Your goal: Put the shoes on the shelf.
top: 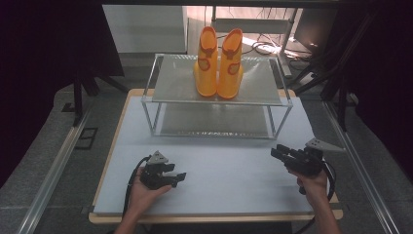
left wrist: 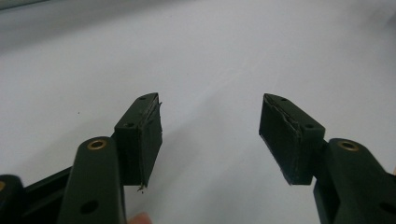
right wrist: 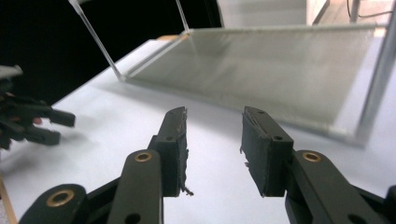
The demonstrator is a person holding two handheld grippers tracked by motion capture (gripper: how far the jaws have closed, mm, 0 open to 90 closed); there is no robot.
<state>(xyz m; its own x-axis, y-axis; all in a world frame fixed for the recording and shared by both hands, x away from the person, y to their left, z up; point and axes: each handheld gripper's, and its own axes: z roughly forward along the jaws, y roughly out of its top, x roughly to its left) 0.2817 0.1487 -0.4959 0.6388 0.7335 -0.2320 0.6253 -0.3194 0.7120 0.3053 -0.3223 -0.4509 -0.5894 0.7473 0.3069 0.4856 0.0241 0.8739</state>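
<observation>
High view: two orange boots [top: 218,63] stand side by side atop a two-tier wire shelf [top: 160,85], its far edge hidden behind them. Both claws, left [top: 179,178] and right [top: 277,153], rest open and empty over the worktop [top: 229,170].

White table [top: 214,195] under shelf rack [top: 216,105]

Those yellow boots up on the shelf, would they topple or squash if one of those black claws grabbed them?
The yellow boots stand tall on narrow soles, so a push near the top would probably tip them. They look like moulded rubber, likely light, with shafts that may give under a squeeze. Their glossy surface could be slippery. They stand close together, perhaps touching, on the rack's top shelf, so nudging one may shift the other.
</observation>
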